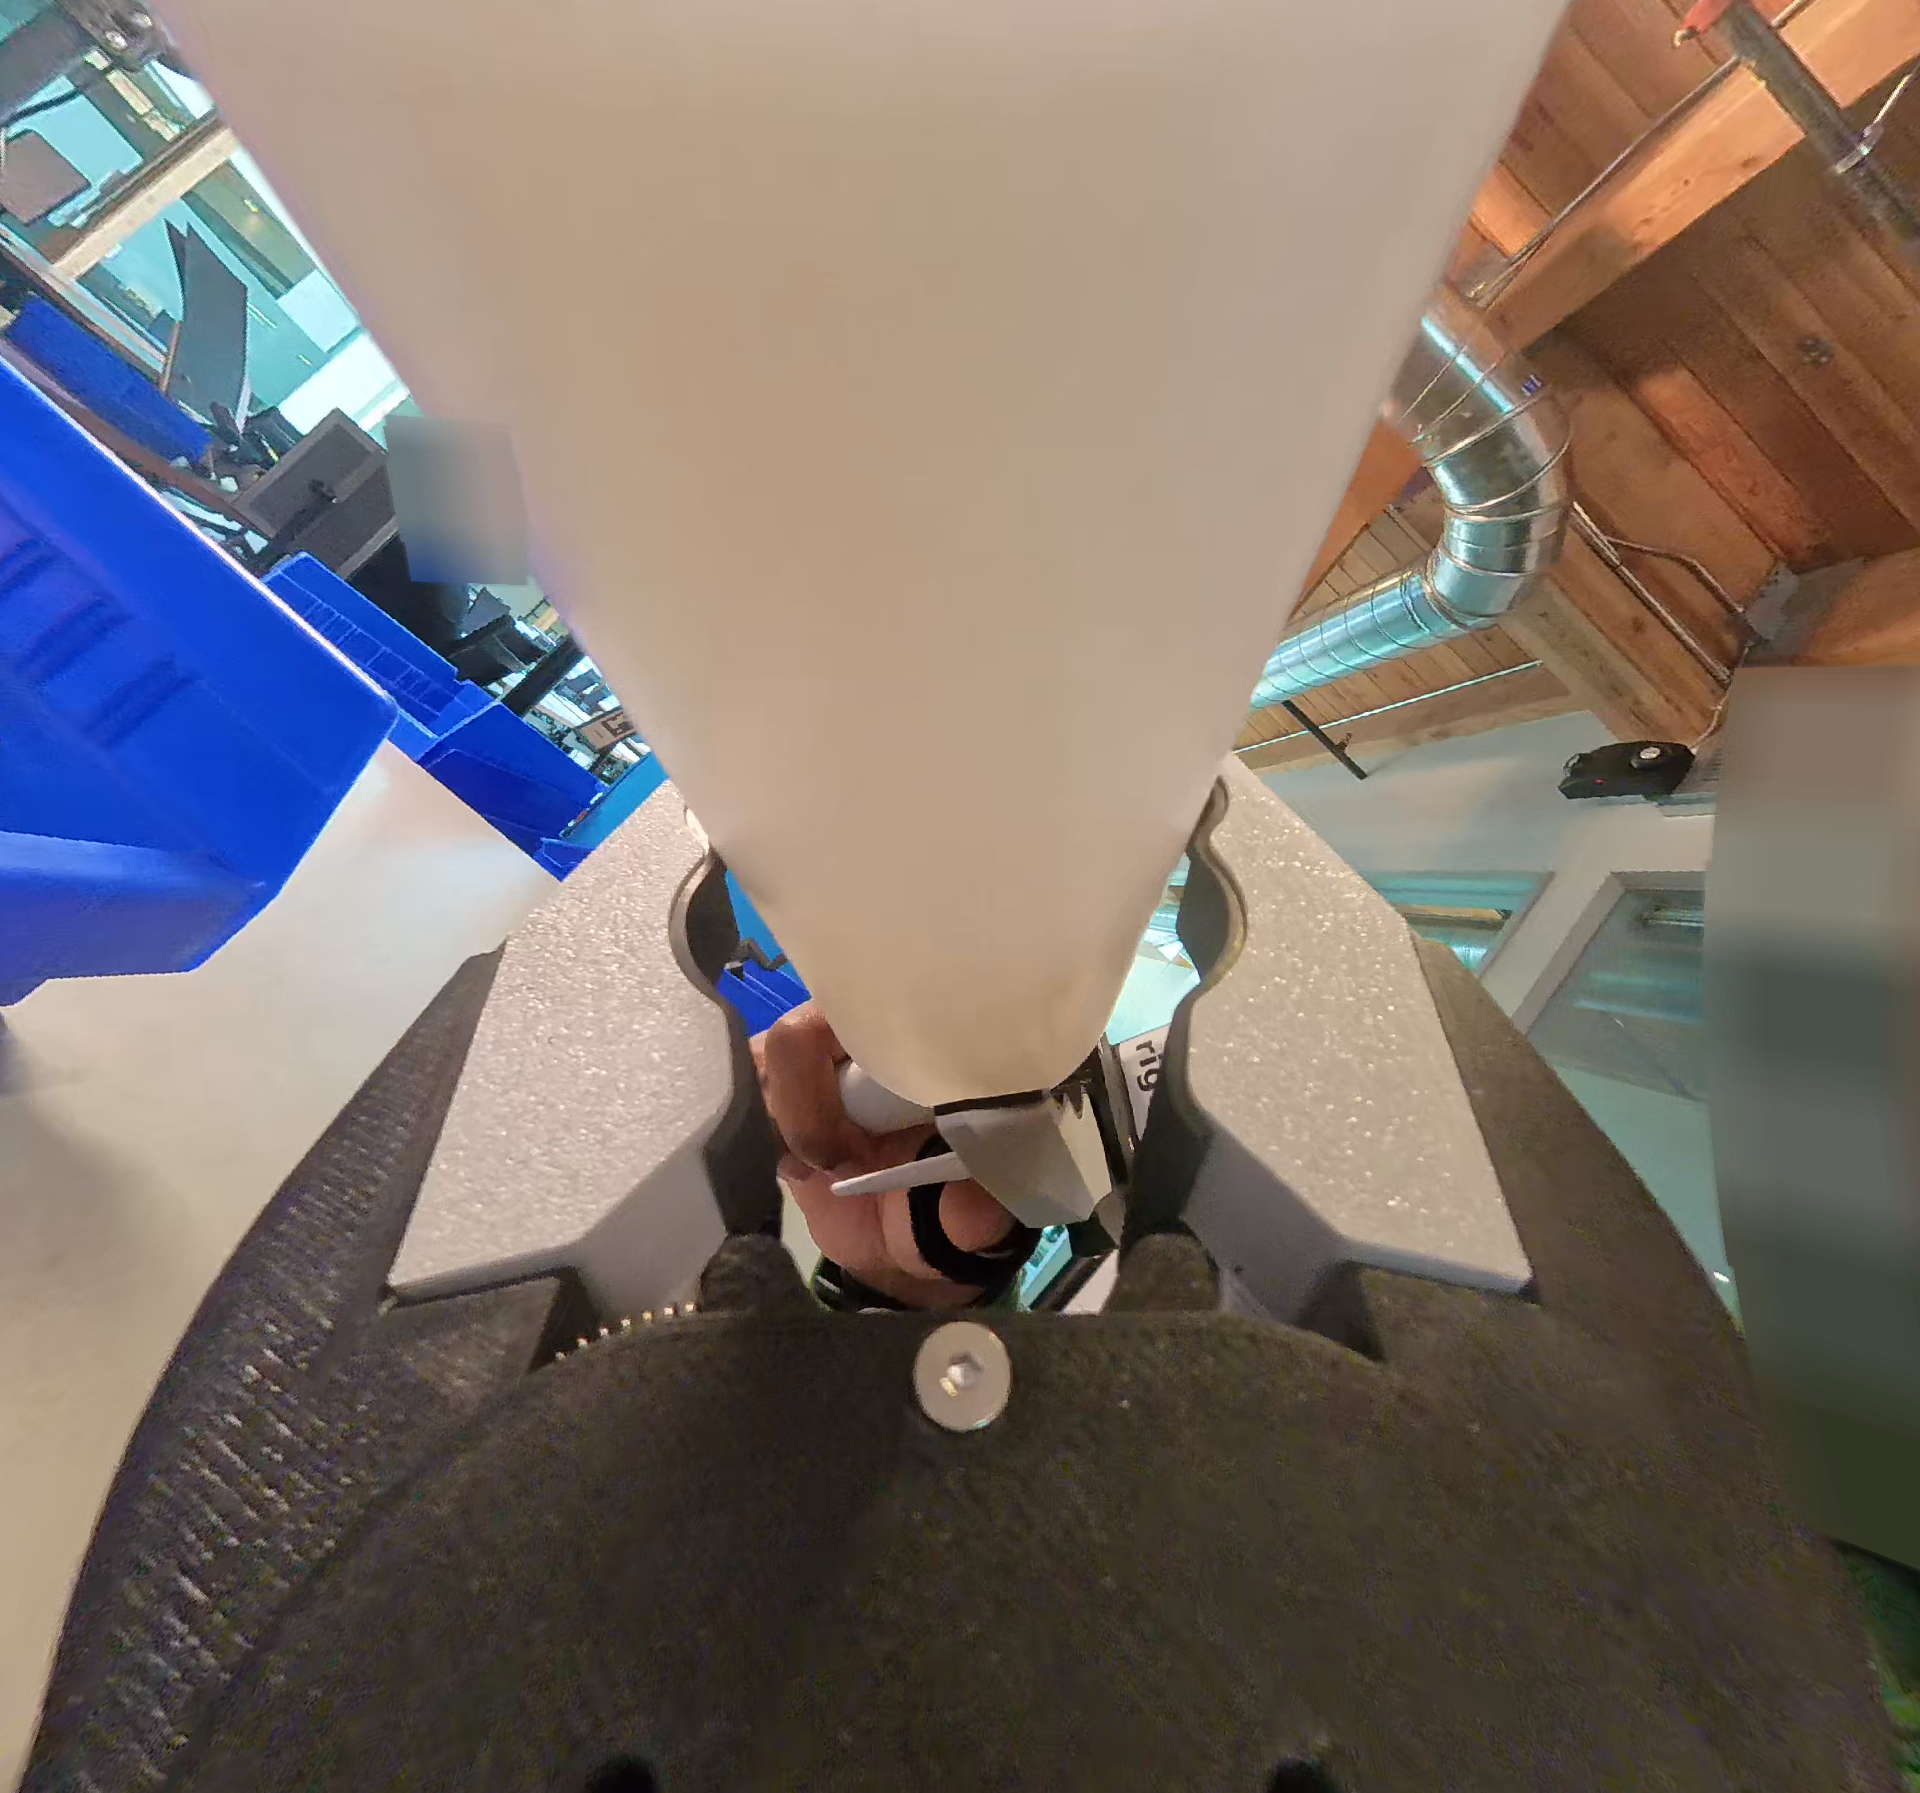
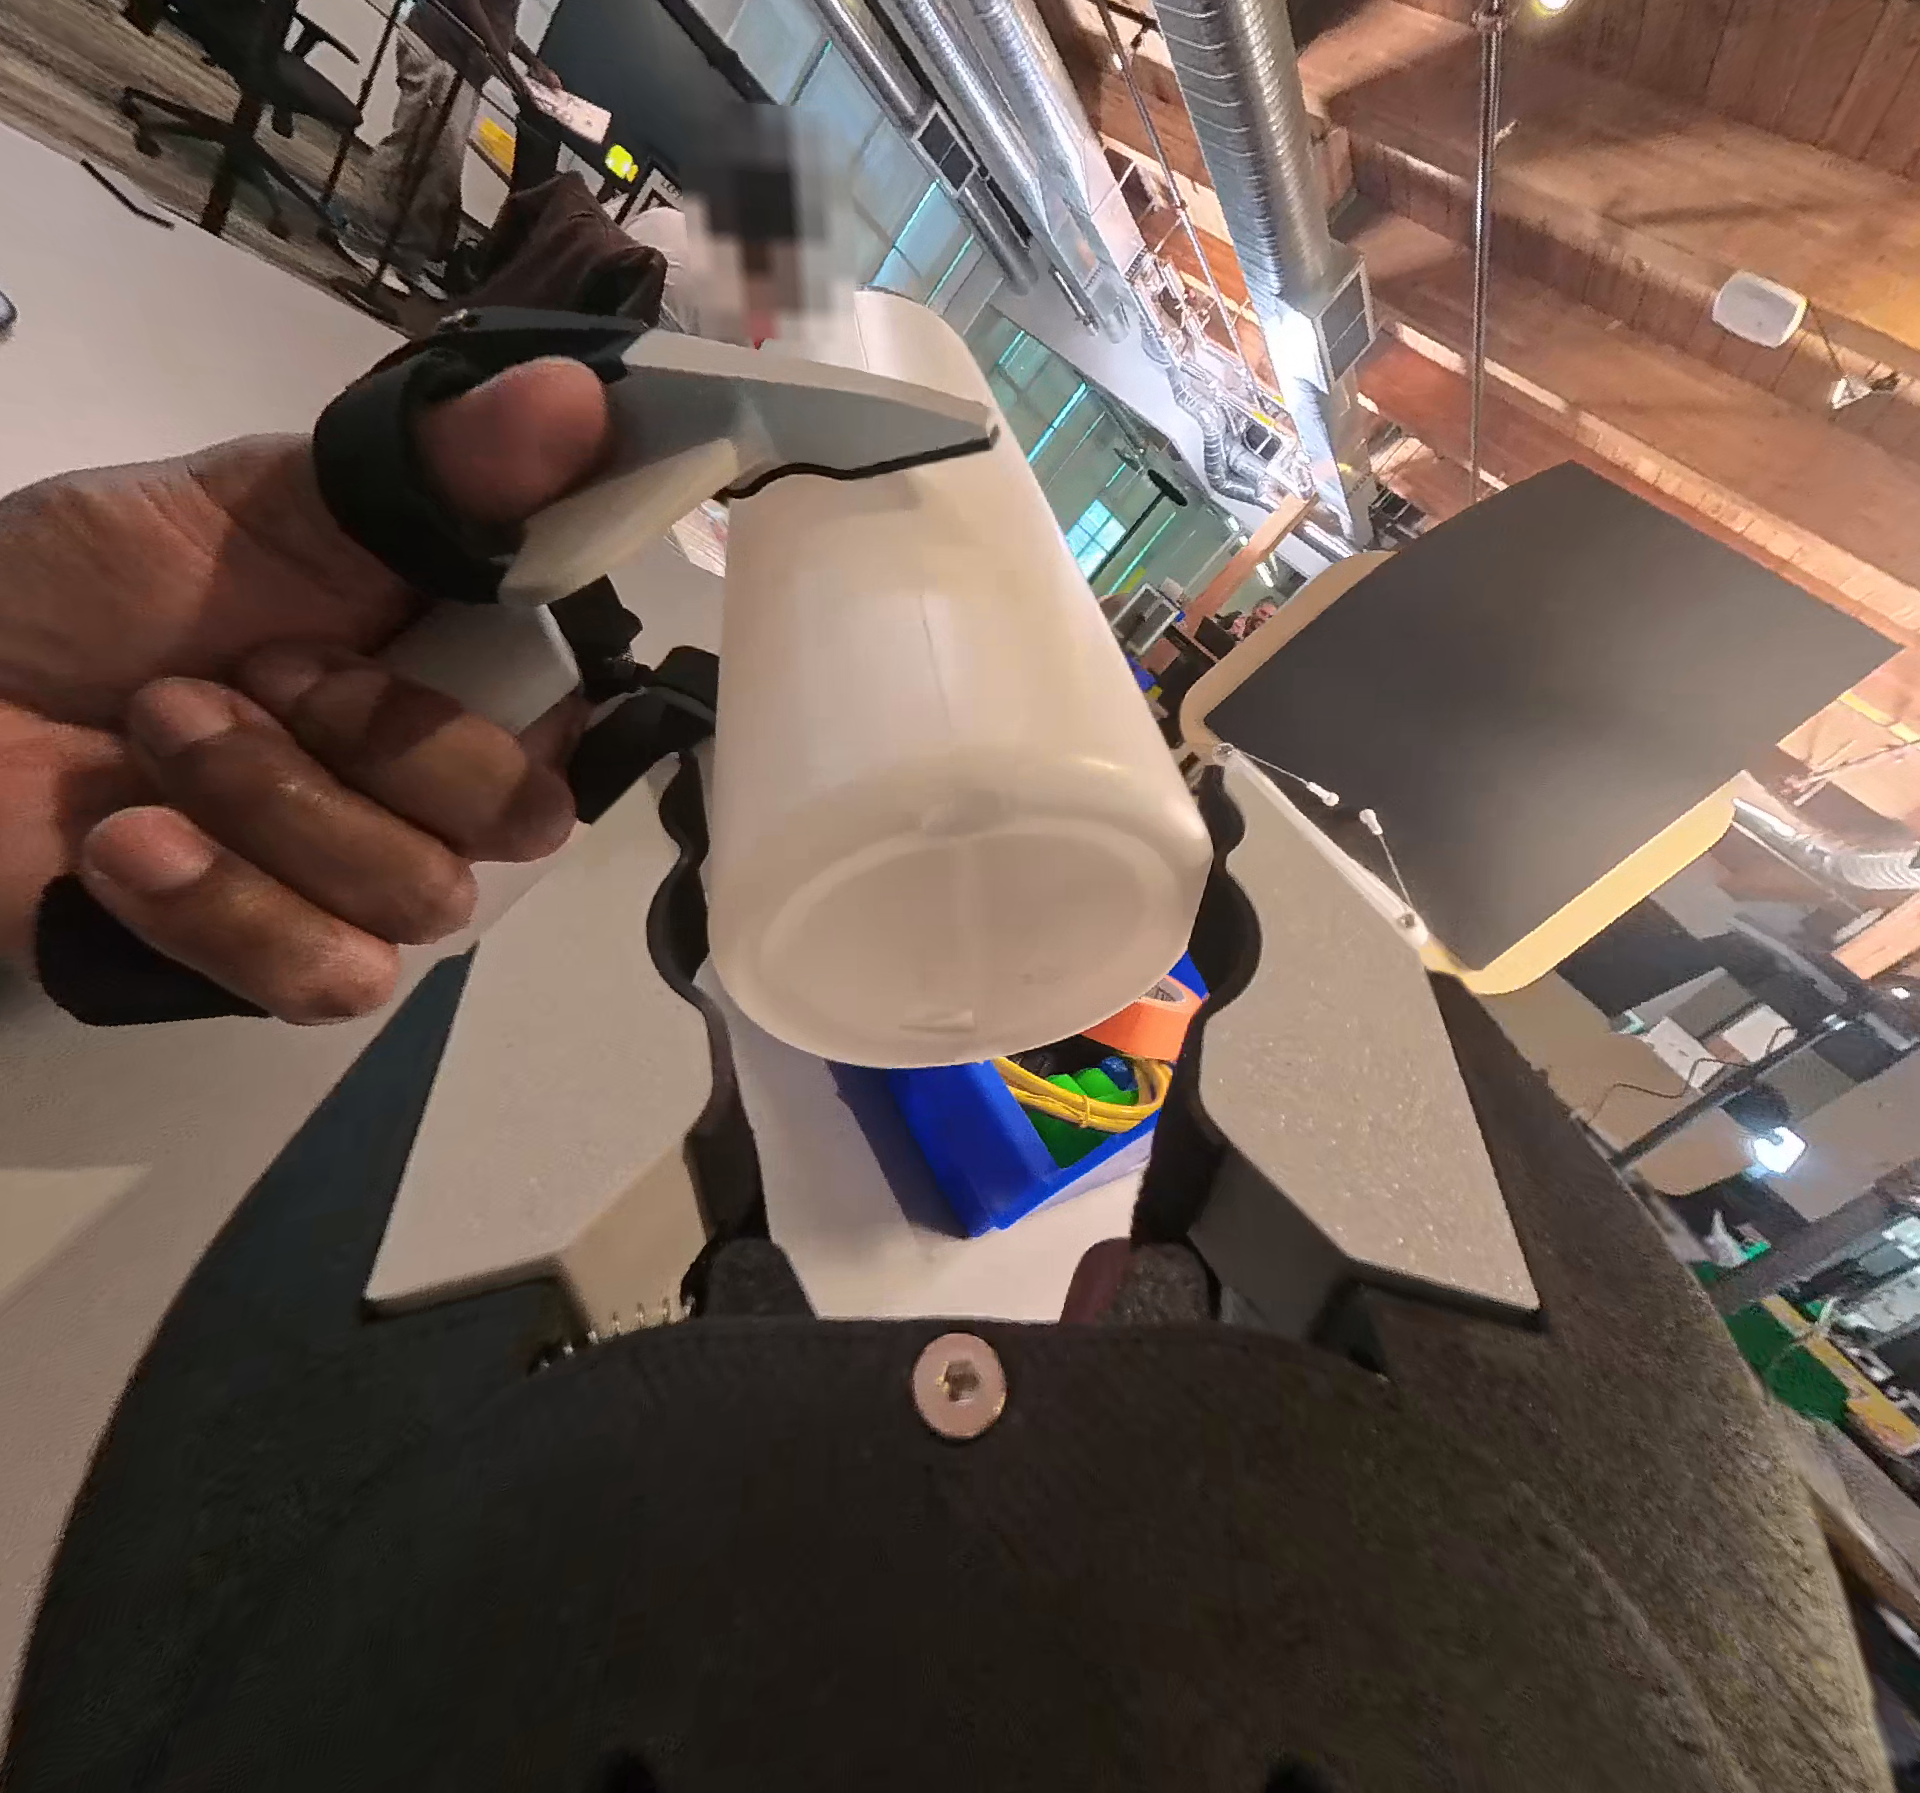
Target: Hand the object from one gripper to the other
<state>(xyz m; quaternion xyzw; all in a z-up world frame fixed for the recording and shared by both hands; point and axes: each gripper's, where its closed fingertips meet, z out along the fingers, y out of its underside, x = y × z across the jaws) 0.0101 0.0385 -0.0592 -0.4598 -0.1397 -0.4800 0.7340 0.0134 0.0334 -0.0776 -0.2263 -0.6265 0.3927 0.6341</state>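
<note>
A white plastic bottle [image 1: 831, 393] is held in the air between both grippers. In the left wrist view it runs up the middle of the frame, and my left gripper [image 1: 961, 808] is shut on its sides at the fingertips. My right gripper's grey finger [image 1: 1023, 1161], with a hand [image 1: 883, 1224] behind it, sits at the bottle's far end. In the right wrist view the bottle [image 2: 935, 704] points its round base at the camera. My right gripper [image 2: 945, 808] is shut on it near the base. The left gripper's finger [image 2: 810, 413], held by a hand [image 2: 208, 652], lies across the bottle farther up.
Blue bins [image 1: 156, 704] stand on the white table [image 1: 260, 1068] to the left. Below the bottle, a blue bin [image 2: 977, 1141] holds yellow cable and green items, with an orange tape roll [image 2: 1143, 1011] beside it. A black panel [image 2: 1538, 704] hangs to the right. Chairs and people are far behind. Only a small space, under 4 cm, lies between the two pairs of fingers.
</note>
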